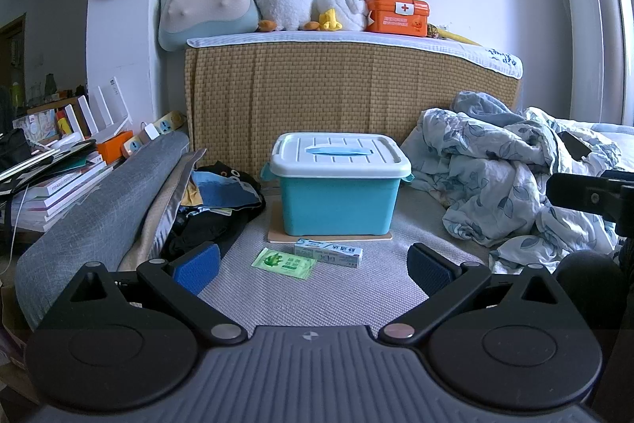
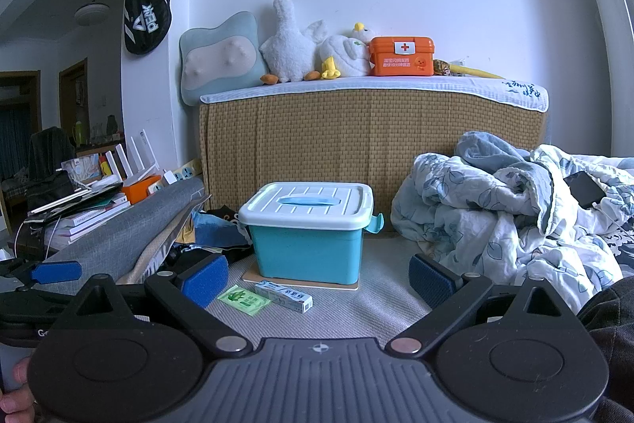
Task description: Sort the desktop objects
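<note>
Both grippers, left (image 1: 313, 266) and right (image 2: 319, 278), hover with jaws spread and empty before the lidded box (image 1: 337, 181), toothpaste (image 1: 329, 253) and green packet (image 1: 283, 263).

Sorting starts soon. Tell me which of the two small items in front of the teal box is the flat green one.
The green sachet, lying left of the toothpaste box; the latter is a long white-and-blue carton.

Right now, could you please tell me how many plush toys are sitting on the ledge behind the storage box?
2: a white goose plush sits upright beside the blue cushion, and a white duck plush lies against the orange first-aid box. More may be hidden behind them.
</note>
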`<state>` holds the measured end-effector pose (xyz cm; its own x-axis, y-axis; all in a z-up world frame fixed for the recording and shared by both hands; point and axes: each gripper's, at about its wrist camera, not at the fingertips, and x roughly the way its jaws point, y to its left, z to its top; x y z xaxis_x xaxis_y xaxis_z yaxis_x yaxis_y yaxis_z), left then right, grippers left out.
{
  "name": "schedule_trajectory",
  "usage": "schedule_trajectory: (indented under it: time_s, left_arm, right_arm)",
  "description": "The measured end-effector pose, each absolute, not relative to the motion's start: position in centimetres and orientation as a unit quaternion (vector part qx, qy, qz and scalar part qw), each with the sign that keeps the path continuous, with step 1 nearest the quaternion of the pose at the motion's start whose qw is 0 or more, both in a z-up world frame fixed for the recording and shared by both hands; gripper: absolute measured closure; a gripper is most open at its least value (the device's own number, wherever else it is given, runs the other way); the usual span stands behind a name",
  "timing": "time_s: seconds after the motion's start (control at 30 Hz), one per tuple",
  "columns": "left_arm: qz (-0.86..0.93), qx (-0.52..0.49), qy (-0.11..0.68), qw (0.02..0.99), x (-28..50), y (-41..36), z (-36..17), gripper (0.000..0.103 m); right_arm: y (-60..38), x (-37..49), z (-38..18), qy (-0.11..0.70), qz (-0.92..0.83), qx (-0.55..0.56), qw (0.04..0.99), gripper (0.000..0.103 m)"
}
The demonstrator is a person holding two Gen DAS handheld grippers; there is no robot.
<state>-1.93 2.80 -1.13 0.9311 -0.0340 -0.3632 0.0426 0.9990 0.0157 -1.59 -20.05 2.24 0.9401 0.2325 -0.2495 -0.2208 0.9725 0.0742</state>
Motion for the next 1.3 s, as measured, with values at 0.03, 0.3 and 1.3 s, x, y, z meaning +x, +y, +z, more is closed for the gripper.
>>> schedule_trajectory:
  time_s: [0.03,0.3,1.3]
  left_arm:
    - [-0.020,0.012,0.185,0.983,-1.94,2.79,-1.12,0.000]
    - [-0.020,0.012,0.184,0.983,-1.94,2.72,-1.12,0.000]
    - [-0.022,0.013,0.184,0.983,-2.06,2.79,-1.18,0.000]
  right_arm:
    - [-20.03,-1.60,2.24,0.129,0.115,0.022,0.985,0.003]
    - [-19.99,-1.58,2.22,0.130,0.115,0.022,0.985,0.003]
    - [-19.82,-1.49,2.21,0.132,0.116,0.019,0.984,0.003]
